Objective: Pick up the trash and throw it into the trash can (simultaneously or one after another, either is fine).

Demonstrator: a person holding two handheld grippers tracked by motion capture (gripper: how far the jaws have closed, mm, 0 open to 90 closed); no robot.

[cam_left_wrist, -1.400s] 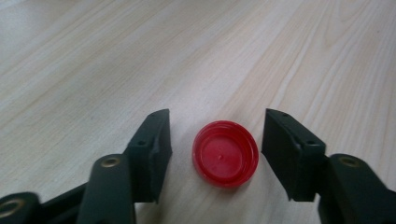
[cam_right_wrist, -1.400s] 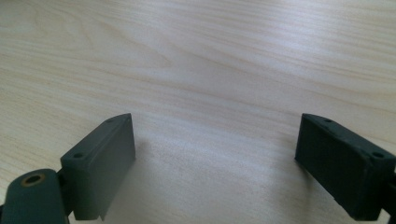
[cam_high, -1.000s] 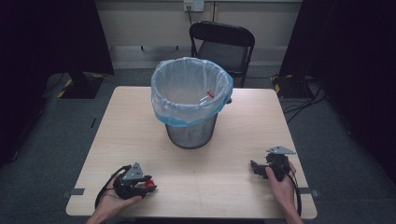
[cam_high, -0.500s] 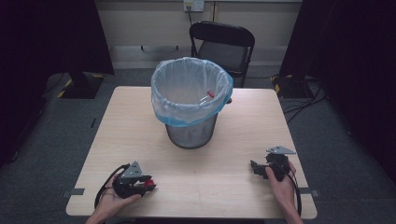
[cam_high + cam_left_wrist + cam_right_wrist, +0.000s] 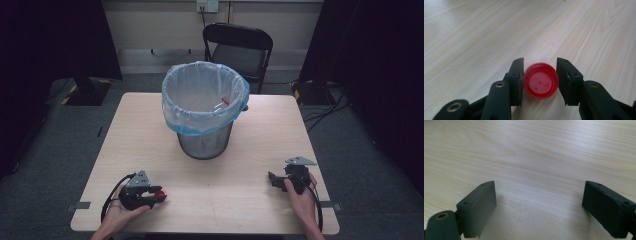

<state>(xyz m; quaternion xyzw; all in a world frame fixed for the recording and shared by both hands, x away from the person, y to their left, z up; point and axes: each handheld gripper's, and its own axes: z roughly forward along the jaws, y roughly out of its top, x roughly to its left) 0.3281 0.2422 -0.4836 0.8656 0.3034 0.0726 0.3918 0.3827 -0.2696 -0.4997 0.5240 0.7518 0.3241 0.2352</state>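
A small red bottle cap (image 5: 540, 80) lies open side up on the wooden table (image 5: 215, 200), near its front left. My left gripper (image 5: 540, 80) is shut on it, one black pad pressed on each side. From above, the left gripper (image 5: 156, 196) rests low on the table with the red cap (image 5: 160, 193) at its tips. Over at the front right, my right gripper (image 5: 273, 180) rests in the person's hand. Its jaws stand wide apart in the right gripper view (image 5: 539, 207), with only bare wood between them.
A wire-mesh waste bin (image 5: 205, 142) lined with a clear blue-edged bag stands at the table's middle back. A clear bottle with a red cap (image 5: 225, 101) lies inside it. A black folding chair (image 5: 239, 42) stands behind the table. Cables trail from both grippers.
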